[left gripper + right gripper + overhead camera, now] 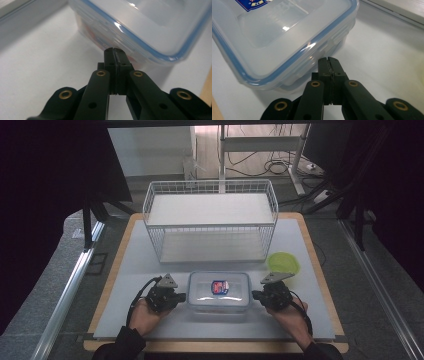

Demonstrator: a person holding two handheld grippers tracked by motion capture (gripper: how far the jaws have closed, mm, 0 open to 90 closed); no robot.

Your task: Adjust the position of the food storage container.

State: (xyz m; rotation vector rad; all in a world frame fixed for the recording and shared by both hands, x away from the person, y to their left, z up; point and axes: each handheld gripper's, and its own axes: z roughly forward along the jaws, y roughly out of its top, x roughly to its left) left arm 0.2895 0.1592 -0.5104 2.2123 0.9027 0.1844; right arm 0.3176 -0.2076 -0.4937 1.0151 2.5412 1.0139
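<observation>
**Lidded box flanked by both grippers — status entry**

At the near middle of the desk [125, 320], item one: a clear plastic container [219, 291] with a blue-sealed lid, lying flat and closed. I take it as my landmark for everything below.

- Left of the container: my left hand-held gripper [182, 296], jaws pressed together with nothing between them, tips at the box's side wall just under the lid rim. In the left gripper view [115, 50] the tips seem to touch the wall or stand a hair off; I cannot tell which.
- Right of the container: my right hand-held gripper [256, 295], jaws likewise closed and empty, tips at the opposite side under the rim [328, 59].
- Behind the container: a white wire basket shelf [210, 222], two levels, both bare.
- Behind and to the right of the container: a small green bowl [283, 262], well apart from the box.

Progress, as I judge it: the box sits on the desk, lid on, not lifted. Both grippers are placed at its short sides, probably to press in and lift, or to work the side latches. That work is all left.

Markings: a blue and red label [220, 287] on the lid; its writing is too small to read. Something reddish shows through the wall.
</observation>
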